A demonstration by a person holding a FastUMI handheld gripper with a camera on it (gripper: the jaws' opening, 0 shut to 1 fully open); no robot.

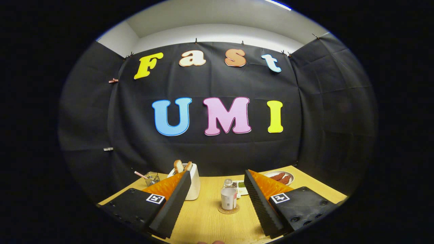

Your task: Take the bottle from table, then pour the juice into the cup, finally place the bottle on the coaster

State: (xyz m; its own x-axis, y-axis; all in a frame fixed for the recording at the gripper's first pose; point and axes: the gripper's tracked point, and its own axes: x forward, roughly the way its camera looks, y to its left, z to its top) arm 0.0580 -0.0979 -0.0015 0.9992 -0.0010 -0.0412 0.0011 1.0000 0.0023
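The tongs [214, 200] were held spread wide above the wooden counter [206, 220], both fingers apart and pressing on nothing. One finger [174, 203] stood to the left and the other to the right, with bare counter showing in the gap between them.

The bottle [229, 197] stood upright between the two fingers and a little beyond their tips, clear of both. It carried a pale label around its body and a small cap on top. It rested on a round coaster [228, 209], whose rim showed as a ring around the bottle's base.

A white toaster [194, 184] stood just behind the left finger, partly hidden by it, with slices of toast [178, 166] sticking out of the top. Further left, near the counter's far edge, was a small clear glass [152, 178] with a pink stick [140, 175] leaning out of it.

Just behind the bottle and to its right lay a small white dish [240, 187] with something dark green in it; contents too small to identify. Beyond the right finger sat a white plate [283, 177] holding reddish-brown pieces of food.

The booth's black cloth wall [210, 149] rose directly behind the counter. I could not tell which item, if any, was the cup.
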